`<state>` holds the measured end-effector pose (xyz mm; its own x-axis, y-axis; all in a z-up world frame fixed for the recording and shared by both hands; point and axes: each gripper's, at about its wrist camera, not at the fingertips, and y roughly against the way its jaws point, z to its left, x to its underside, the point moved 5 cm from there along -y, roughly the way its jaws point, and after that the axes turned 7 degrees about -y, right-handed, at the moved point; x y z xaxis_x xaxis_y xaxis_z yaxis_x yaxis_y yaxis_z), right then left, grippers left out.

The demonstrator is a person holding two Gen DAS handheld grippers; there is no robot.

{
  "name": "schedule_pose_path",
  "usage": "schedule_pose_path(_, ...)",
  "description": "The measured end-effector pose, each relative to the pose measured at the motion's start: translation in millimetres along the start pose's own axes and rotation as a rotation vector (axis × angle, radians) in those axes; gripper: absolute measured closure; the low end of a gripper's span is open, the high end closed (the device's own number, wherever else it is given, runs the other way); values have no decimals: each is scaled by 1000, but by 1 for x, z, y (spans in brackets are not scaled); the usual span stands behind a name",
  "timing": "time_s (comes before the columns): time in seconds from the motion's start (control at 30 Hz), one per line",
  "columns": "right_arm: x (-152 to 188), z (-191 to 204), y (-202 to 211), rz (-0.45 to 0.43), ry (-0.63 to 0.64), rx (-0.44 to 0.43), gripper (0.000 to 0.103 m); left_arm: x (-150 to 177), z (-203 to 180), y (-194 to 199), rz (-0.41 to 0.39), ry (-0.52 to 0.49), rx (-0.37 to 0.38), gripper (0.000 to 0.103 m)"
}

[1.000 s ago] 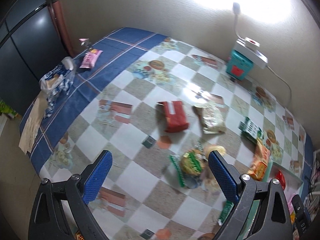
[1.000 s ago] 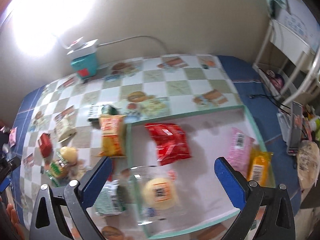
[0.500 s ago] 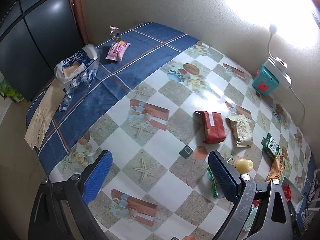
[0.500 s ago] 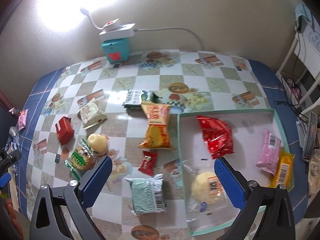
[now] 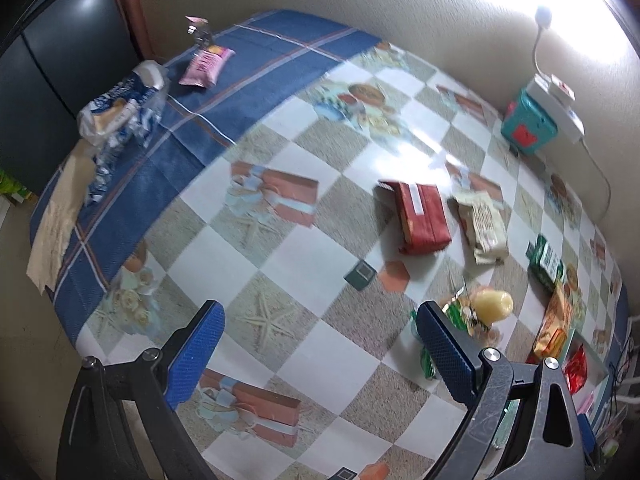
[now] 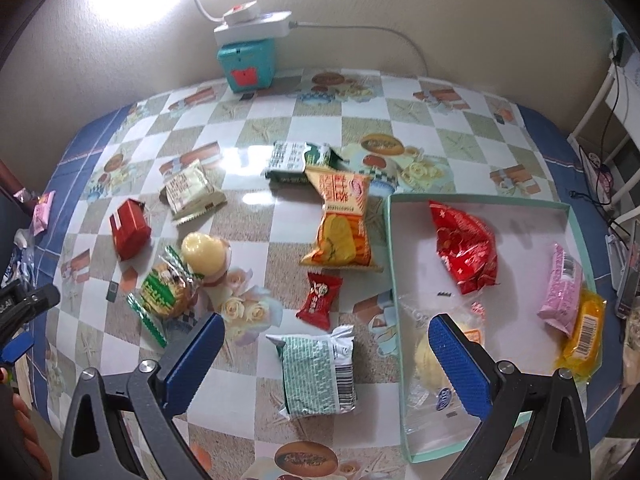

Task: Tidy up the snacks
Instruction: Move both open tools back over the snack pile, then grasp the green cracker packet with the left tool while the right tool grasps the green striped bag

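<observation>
Left tool (image 5: 318, 354) hangs wide open and empty over the table (image 5: 280, 264); the red box (image 5: 420, 216) lies far and right of it, long axis running near to far.

Right tool (image 6: 326, 364) gapes too, holding nothing (the nearer one, I judge): the green-white packet (image 6: 318, 372) sits between its fingers, the tray (image 6: 480, 200) just right.

A checked tablecloth (image 6: 256, 216) with blue borders covers the table. Against the wall stands a teal box (image 6: 246, 65) with a red patch on its front, and a white power strip (image 6: 252, 28) lies on top of it. 1 white cable (image 6: 384, 36) runs from the strip along the wall. A white shelf rack (image 6: 612, 100) stands beside the table.
</observation>
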<state>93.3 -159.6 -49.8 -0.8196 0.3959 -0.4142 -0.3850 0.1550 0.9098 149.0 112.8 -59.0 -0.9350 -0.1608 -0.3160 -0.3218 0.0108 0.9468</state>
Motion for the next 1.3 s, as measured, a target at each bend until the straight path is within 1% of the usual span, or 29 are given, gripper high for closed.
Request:
schedule_pose_path(0.23, 11, 1, -18, 51, 10, 18, 0, 9, -23, -19, 69, -75, 26, 6)
schedule_pose_path(0.4, 18, 2, -29, 83, 17, 27, 0, 13, -38, -27, 97, -125, 36, 6)
schedule_pose_path(0.67, 25, 6, -36, 107, 38, 27, 2, 16, -56, -30, 117, -189, 78, 6)
schedule_pose_path(0.73, 27, 6, -38, 115, 39, 29, 6, 17, -60, -30, 117, -208, 79, 6)
schedule_pose_path(1.13, 35, 1, -50, 163, 24, 34, 7, 22, -74, -41, 146, -257, 76, 6)
schedule_pose_path(1.17, 35, 0, -50, 164, 24, 34, 10, 22, -75, -43, 149, -261, 77, 6)
schedule_pose_path(1.2, 35, 0, -50, 166, 25, 36, 16, 23, -78, -45, 151, -264, 79, 6)
schedule_pose_path(1.3, 35, -2, -53, 177, 20, 34, 17, 23, -85, -48, 150, -272, 88, 6)
